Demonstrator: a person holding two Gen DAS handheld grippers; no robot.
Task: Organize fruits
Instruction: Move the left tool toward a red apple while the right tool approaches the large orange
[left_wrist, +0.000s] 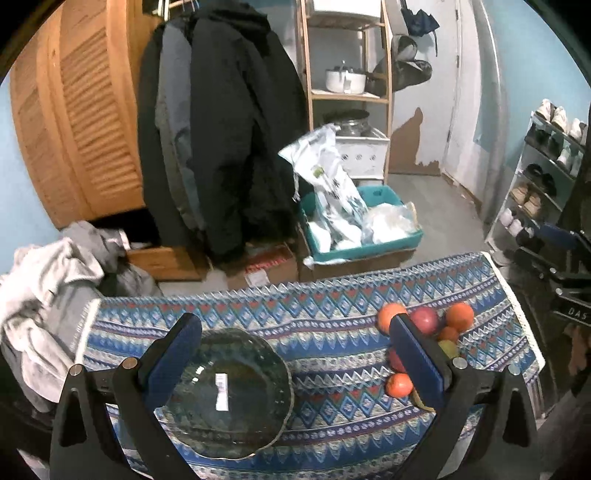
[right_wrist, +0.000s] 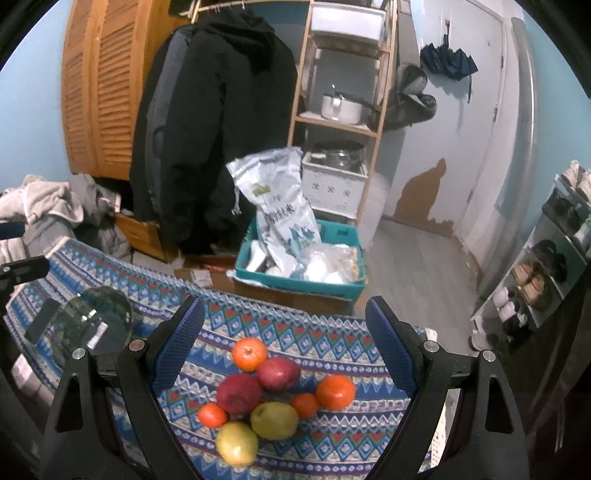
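Observation:
A clear glass bowl (left_wrist: 225, 395) sits empty on the patterned blue cloth (left_wrist: 325, 332); it also shows in the right wrist view (right_wrist: 92, 321) at the left. My left gripper (left_wrist: 295, 354) is open above the bowl, its left finger over the rim. A pile of fruit lies on the cloth: oranges (right_wrist: 249, 353) (right_wrist: 335, 392), two red apples (right_wrist: 277, 373) (right_wrist: 238, 393), two yellow-green pears (right_wrist: 274, 420) (right_wrist: 236, 443) and small tangerines (right_wrist: 212, 414). My right gripper (right_wrist: 284, 339) is open and empty, hovering over the pile. The pile shows in the left wrist view (left_wrist: 424, 319) behind the right finger.
Beyond the table's far edge stand a teal crate (right_wrist: 295, 273) with bags, cardboard boxes, hanging dark coats (right_wrist: 214, 122) and a wooden shelf (right_wrist: 340, 92). A shoe rack (right_wrist: 546, 266) is at the right. Crumpled clothes (left_wrist: 44, 288) lie at the left.

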